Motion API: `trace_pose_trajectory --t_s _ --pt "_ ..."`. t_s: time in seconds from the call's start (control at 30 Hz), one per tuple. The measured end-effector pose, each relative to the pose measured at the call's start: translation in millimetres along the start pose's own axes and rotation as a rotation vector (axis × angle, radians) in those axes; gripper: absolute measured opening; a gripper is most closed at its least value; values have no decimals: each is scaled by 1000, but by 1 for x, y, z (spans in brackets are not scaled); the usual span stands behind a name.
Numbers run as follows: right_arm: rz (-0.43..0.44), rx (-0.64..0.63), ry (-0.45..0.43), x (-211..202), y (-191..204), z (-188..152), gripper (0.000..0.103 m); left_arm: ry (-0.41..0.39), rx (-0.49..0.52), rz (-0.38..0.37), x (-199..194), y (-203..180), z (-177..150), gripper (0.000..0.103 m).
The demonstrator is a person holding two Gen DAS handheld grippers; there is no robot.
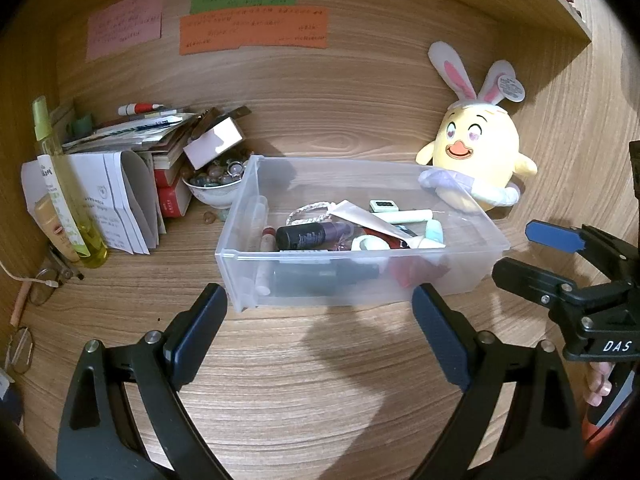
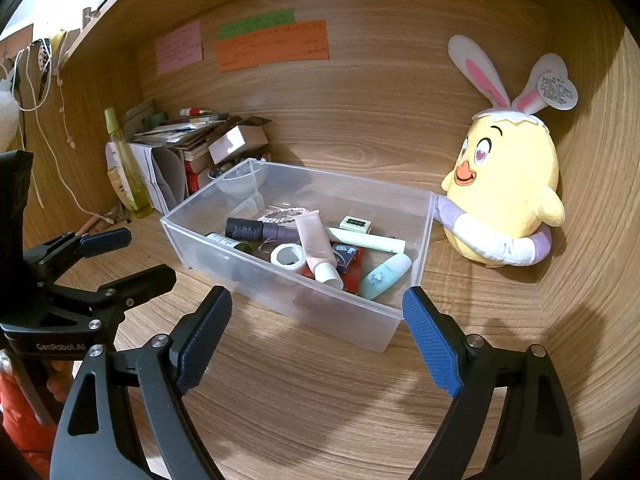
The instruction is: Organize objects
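Note:
A clear plastic bin (image 1: 460,276) (image 2: 360,320) stands on the wooden desk. Inside lie small toiletries: a dark bottle (image 1: 304,236) (image 2: 246,229), a pink tube (image 2: 316,242), a white tape roll (image 2: 287,257), a mint bottle (image 2: 384,274) and a mahjong tile (image 2: 355,223). My left gripper (image 1: 318,300) (image 2: 136,256) hovers just in front of the bin's near wall, open, holding nothing. My right gripper (image 2: 317,300) (image 1: 524,252) is open too, off the bin's right front corner, with nothing between its blue pads.
A yellow plush chick (image 1: 476,152) (image 2: 508,184) with rabbit ears leans against the bin's far right corner. At the left stand a green spray bottle (image 1: 64,184), stacked papers and books (image 1: 132,184) and a bowl of marbles (image 1: 216,184). Glasses (image 1: 44,280) lie nearby.

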State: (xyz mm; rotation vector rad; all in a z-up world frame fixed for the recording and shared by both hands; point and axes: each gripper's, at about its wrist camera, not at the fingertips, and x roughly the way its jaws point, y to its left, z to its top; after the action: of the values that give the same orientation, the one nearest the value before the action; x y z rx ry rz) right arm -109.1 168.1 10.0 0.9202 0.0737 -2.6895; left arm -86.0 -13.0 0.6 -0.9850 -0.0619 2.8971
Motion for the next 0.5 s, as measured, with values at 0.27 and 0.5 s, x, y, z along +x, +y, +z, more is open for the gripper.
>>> trace_pose_trajectory --t_s 0.27,0.5 --pt "2 1 0 -1 0 0 86 2 0 0 -2 0 0 95" --pt "2 -1 -1 -2 2 1 86 1 0 -1 -2 0 0 95"
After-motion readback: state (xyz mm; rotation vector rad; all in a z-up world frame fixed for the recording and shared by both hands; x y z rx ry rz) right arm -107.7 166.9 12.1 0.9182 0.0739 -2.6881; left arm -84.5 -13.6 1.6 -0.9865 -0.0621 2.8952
